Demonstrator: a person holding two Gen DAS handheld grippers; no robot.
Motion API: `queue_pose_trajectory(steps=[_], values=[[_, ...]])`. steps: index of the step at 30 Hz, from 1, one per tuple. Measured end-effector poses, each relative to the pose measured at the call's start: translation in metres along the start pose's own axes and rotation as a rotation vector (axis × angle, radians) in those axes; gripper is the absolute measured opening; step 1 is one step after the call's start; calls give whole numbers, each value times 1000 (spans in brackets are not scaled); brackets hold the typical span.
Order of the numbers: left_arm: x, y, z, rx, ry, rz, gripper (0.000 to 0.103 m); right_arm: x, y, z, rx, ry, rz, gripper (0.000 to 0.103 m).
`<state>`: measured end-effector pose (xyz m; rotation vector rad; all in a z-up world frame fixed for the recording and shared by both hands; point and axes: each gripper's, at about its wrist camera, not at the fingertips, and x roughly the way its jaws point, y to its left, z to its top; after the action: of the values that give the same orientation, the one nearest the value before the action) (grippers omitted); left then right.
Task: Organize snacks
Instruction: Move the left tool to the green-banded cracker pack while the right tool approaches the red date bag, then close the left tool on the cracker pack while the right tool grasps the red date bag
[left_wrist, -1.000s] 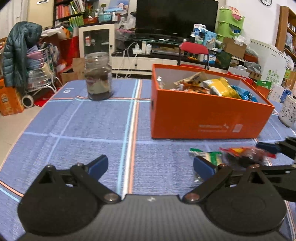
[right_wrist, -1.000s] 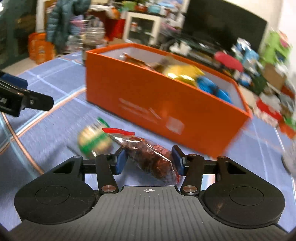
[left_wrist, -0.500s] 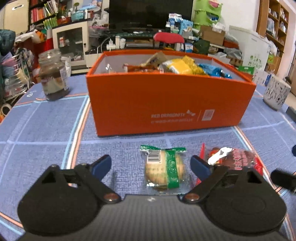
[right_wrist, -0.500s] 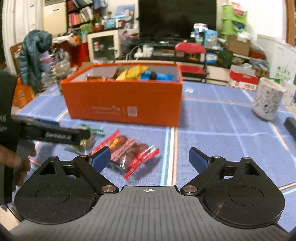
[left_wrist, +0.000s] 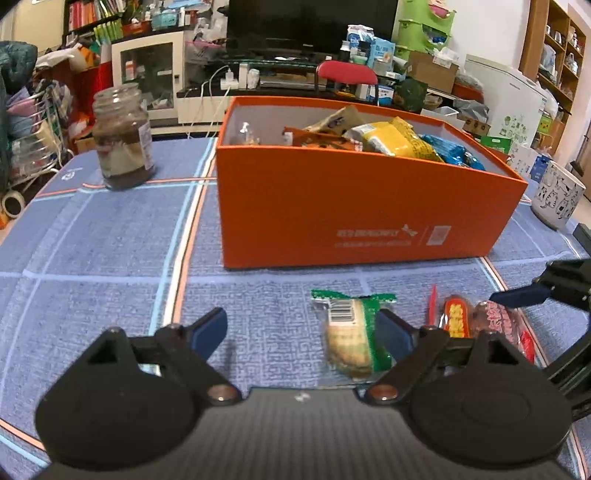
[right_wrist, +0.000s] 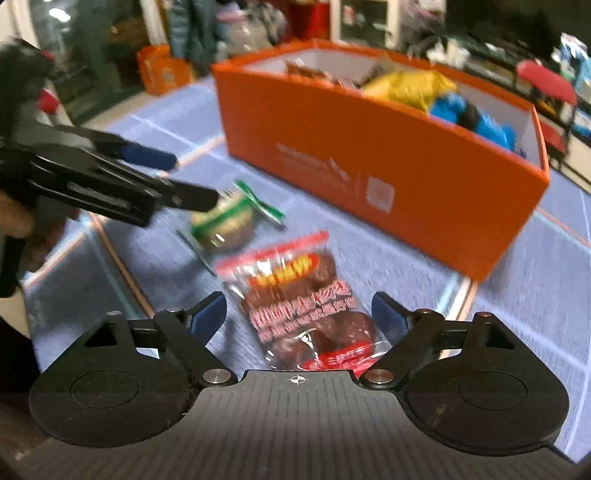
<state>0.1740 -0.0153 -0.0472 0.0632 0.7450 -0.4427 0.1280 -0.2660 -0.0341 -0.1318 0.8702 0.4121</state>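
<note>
Left gripper (left_wrist: 301, 332) jaws wide, nothing clamped; green biscuit packet (left_wrist: 352, 334) flat on blue tablecloth (left_wrist: 92, 240), against the right finger. Red snack packet (left_wrist: 487, 325) just beside it, right gripper (left_wrist: 546, 288) above. Orange box (left_wrist: 354, 210) behind holds snacks; jar (left_wrist: 123, 136) far left.

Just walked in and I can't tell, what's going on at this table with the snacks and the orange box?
A person is sorting snacks with a handheld gripper in each hand. Two packets lie on the blue tablecloth in front of the orange box, which already holds several. The right gripper is open, its jaws just narrowing, around the red packet. The left gripper is open by the green biscuit packet. Neither is gripped.
</note>
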Motion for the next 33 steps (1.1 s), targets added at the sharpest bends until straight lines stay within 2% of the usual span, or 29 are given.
queue_pose_trajectory(steps=[1,2,3,5,7,8,9,12,14,18,20,24,26,27,29,33], values=[[0,-2,0,5,1,-3,88,0,3,-5,5,6,-4,73],[1,-4,1,10,1,-4,89,0,7,-9,7,14,-18,62],[0,-5,0,14,1,-5,90,-2,13,-12,3,10,-62,56],[0,-9,0,19,2,-7,90,-8,22,-14,85,21,-151,56],[1,-12,-1,23,3,-10,90,-15,30,-20,190,25,-257,65],[1,-13,-1,26,3,-9,90,-17,32,-23,223,24,-289,82],[0,-15,-1,31,2,-6,90,-23,35,-29,254,17,-318,87],[-1,-17,-3,45,0,11,90,-33,45,-42,337,21,-373,89],[0,-17,-5,53,2,34,90,-43,49,-48,364,-30,-397,89],[5,-20,-5,53,6,19,90,-48,55,-36,250,-131,-416,94],[8,-25,-5,67,6,6,90,-35,53,-31,195,-115,-448,93],[17,-35,-5,90,24,-9,90,-13,36,-31,251,-74,-387,82],[22,-36,-5,88,38,-12,76,-7,27,-29,292,-67,-335,76],[25,-36,-5,86,46,-13,73,-4,25,-29,309,-66,-330,75],[28,-36,-6,87,40,2,73,-2,25,-27,308,-68,-334,69],[31,-37,-4,78,38,19,73,-3,23,-28,312,-66,-336,66]])
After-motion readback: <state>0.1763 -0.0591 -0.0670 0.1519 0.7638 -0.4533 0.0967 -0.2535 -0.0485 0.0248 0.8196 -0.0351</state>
